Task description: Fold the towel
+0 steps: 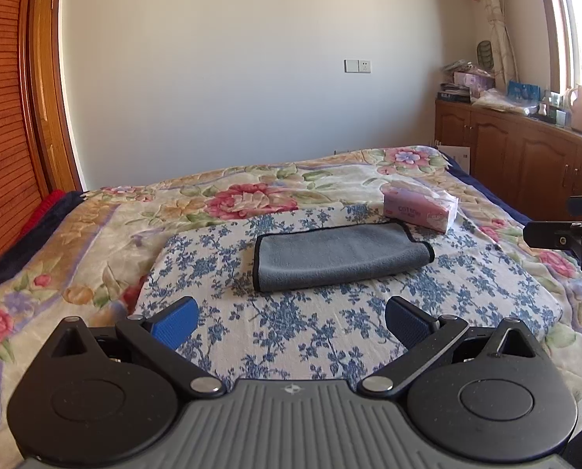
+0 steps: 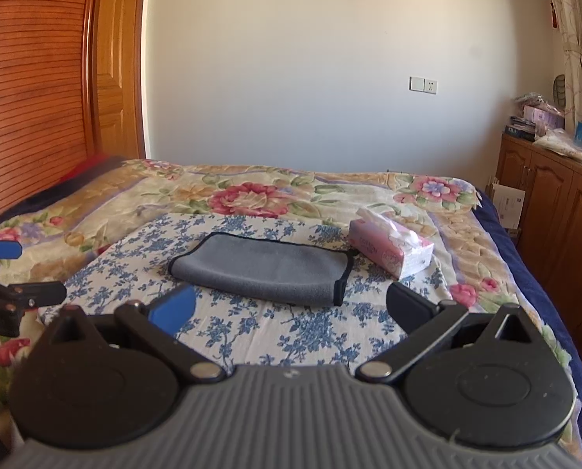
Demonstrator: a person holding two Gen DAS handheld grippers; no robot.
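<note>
A grey towel with black trim lies folded over on a blue-flowered cloth on the bed; it also shows in the right wrist view. My left gripper is open and empty, held above the cloth just short of the towel's near edge. My right gripper is open and empty, also short of the towel. The right gripper shows at the right edge of the left wrist view. The left gripper shows at the left edge of the right wrist view.
A pink tissue pack lies just beyond the towel's right end, also in the right wrist view. A floral blanket covers the bed. Wooden cabinets with clutter stand at the right. A wooden door is at the far left.
</note>
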